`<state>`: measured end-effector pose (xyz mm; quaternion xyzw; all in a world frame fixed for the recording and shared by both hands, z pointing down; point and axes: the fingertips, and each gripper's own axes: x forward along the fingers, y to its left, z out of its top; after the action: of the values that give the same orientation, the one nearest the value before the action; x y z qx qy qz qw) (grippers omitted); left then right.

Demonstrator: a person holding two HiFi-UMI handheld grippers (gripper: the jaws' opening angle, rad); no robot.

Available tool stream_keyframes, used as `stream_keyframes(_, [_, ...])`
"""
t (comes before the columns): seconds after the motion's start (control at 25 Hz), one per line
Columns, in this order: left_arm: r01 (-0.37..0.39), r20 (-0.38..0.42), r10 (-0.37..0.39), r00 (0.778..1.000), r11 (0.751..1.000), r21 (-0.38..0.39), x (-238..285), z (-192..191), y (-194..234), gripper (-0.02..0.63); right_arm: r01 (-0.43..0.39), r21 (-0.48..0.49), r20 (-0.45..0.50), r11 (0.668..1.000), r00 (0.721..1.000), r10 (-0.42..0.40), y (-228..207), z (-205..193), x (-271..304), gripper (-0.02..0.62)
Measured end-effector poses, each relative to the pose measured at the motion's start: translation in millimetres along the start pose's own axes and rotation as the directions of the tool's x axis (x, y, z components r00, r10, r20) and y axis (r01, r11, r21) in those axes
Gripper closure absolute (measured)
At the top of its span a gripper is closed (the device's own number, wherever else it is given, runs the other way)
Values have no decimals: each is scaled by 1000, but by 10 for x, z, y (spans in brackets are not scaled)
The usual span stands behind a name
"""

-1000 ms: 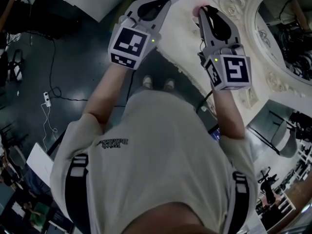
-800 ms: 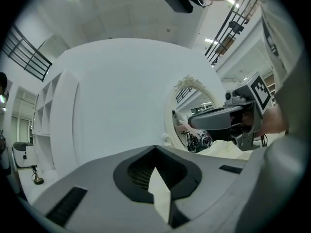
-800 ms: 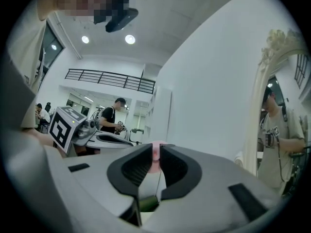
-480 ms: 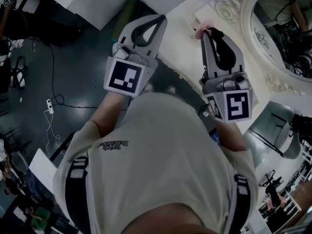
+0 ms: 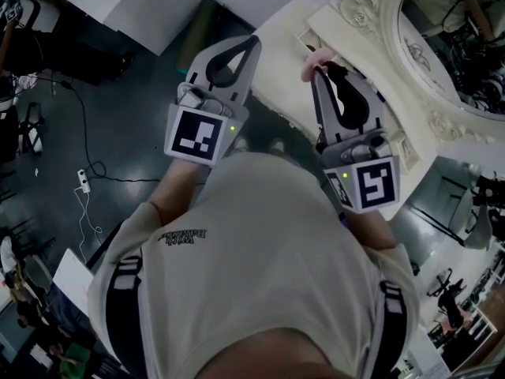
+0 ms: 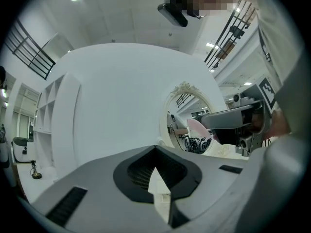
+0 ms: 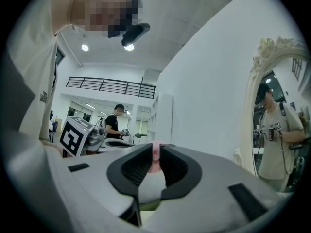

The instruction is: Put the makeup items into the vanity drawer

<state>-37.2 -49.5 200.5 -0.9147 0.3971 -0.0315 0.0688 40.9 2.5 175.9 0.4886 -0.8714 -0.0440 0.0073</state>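
In the head view my right gripper (image 5: 317, 66) is held over the white vanity top (image 5: 288, 30), shut on a small pink makeup item (image 5: 319, 55) that sticks out past its tips. The right gripper view shows the same pink item (image 7: 155, 155) pinched between the tips of the right gripper (image 7: 155, 152). My left gripper (image 5: 253, 41) hangs beside it over the dark floor, with its tips together and nothing held. The left gripper (image 6: 155, 148) is also shut in its own view, where the pink item (image 6: 197, 128) shows at the right. No drawer is in view.
An ornate white oval mirror (image 5: 442, 50) stands on the vanity at the right. White boxes or panels (image 5: 134, 2) lie at the top left. Cables and a power strip (image 5: 79, 181) lie on the dark floor. A person (image 7: 114, 121) stands in the background.
Both grippers have drawn back toward my body and sit lower in the head view. The right one has kept the pink item between its tips.
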Motion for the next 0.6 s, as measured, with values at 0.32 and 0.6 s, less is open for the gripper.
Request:
stream_keyframes(0.32, [47, -21, -47, 999, 999, -10, 105, -80, -176, 592, 28, 31, -36, 999, 999, -27, -101, -146, -121, 546])
stream_keyframes(0.6, [87, -25, -87, 996, 996, 2, 343, -38, -291, 592, 80, 9, -42, 997, 996, -79, -408, -151, -166, 546])
